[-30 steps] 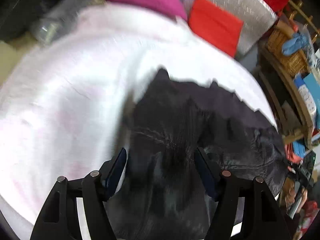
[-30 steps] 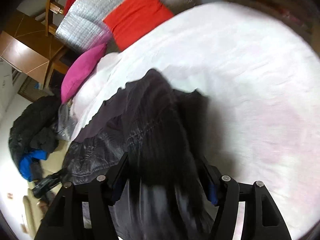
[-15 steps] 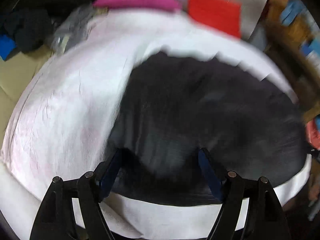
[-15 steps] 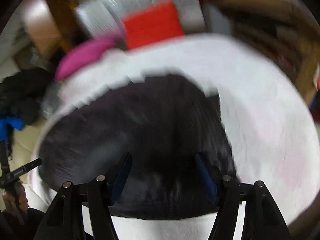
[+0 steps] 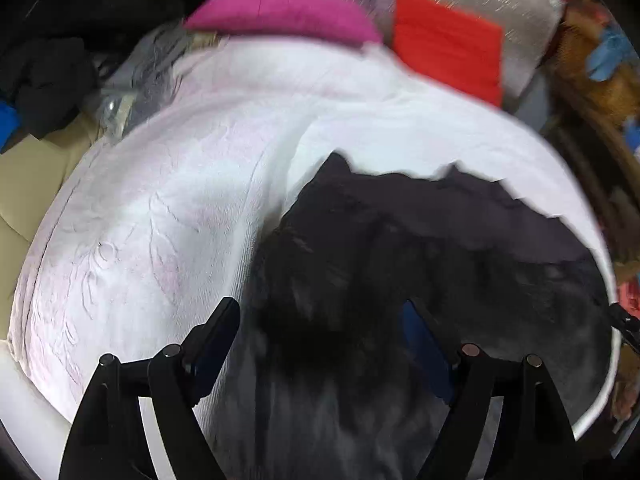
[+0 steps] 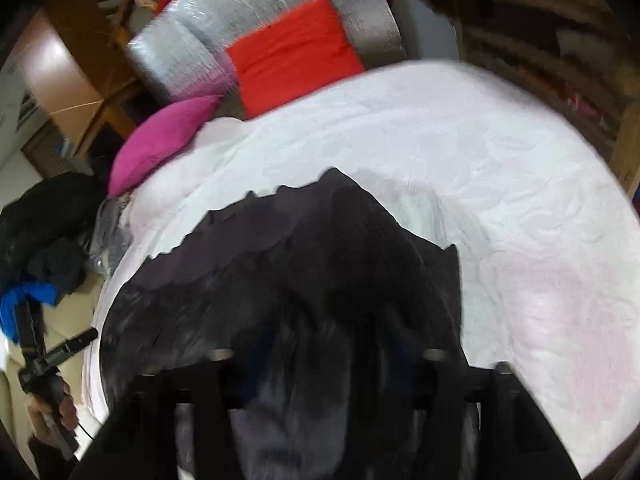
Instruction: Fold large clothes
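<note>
Black, crumpled, soft fabric garment bunched between widely parted fingers of left tool; right tool blurred under cloth, grip impossible to tell. Spread unevenly over white embossed bedspread, no neat fold visible, most folding seemingly left. Beyond: one magenta pillow, one red cushion.

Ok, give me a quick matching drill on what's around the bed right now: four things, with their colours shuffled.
Things:
1. garment under the left gripper
2. bedspread
3. rounded cushion at the far edge
4. square cushion against the silver panel

Colours:
A. red
B. white with faint pink
C. black
D. magenta

Pairs: 1-C, 2-B, 3-D, 4-A
</note>
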{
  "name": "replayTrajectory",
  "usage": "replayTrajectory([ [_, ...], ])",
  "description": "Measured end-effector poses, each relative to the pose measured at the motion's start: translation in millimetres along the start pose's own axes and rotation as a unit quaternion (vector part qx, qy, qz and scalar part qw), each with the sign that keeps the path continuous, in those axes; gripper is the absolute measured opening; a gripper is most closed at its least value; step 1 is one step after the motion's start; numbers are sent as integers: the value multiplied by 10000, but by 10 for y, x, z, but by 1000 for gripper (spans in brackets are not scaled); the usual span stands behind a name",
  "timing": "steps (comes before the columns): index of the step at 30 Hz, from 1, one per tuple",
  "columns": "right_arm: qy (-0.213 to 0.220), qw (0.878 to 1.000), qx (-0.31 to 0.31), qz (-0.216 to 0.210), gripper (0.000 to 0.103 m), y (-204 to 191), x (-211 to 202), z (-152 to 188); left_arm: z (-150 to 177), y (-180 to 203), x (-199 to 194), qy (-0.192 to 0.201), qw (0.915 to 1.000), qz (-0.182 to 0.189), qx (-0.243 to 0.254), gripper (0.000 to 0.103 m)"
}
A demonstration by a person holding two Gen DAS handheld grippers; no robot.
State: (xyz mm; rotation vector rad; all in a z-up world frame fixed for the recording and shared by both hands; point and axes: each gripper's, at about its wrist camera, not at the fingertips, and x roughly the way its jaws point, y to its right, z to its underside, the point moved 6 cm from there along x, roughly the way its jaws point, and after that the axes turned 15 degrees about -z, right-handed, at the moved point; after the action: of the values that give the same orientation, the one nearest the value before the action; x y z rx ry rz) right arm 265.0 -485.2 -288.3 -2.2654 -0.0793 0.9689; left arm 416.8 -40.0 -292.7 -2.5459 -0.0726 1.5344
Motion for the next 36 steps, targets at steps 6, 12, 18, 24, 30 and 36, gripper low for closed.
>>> replayTrajectory([
  [6, -299, 9979, 547, 200, 39, 377, 282, 14, 115, -12, 419, -641, 9975, 165, -266, 85],
  [12, -29, 10000, -7, 26, 55, -107, -277, 250, 288, -148, -343, 330, 9994, 17, -85, 85],
  [18, 333, 9932, -1084, 262, 74, -851, -888, 716, 576, -249, -1240, 1443, 9884, -452, -132, 92],
  [24, 177, 9911, -1217, 513, 74, -1104, -727, 1070, 853, -165, -1732, 1880, 9806, -538, -121, 93],
  [30, -92, 9926, -1147, 394, 74, -1086, -394, 1207, 936, 90, -1676, 1991, 9776, -649, 197, 93],
  [36, -343, 9899, -1302, 448, 74, -1162, 7, 1307, 959, 220, -1394, 1786, 9812, -683, 271, 93],
])
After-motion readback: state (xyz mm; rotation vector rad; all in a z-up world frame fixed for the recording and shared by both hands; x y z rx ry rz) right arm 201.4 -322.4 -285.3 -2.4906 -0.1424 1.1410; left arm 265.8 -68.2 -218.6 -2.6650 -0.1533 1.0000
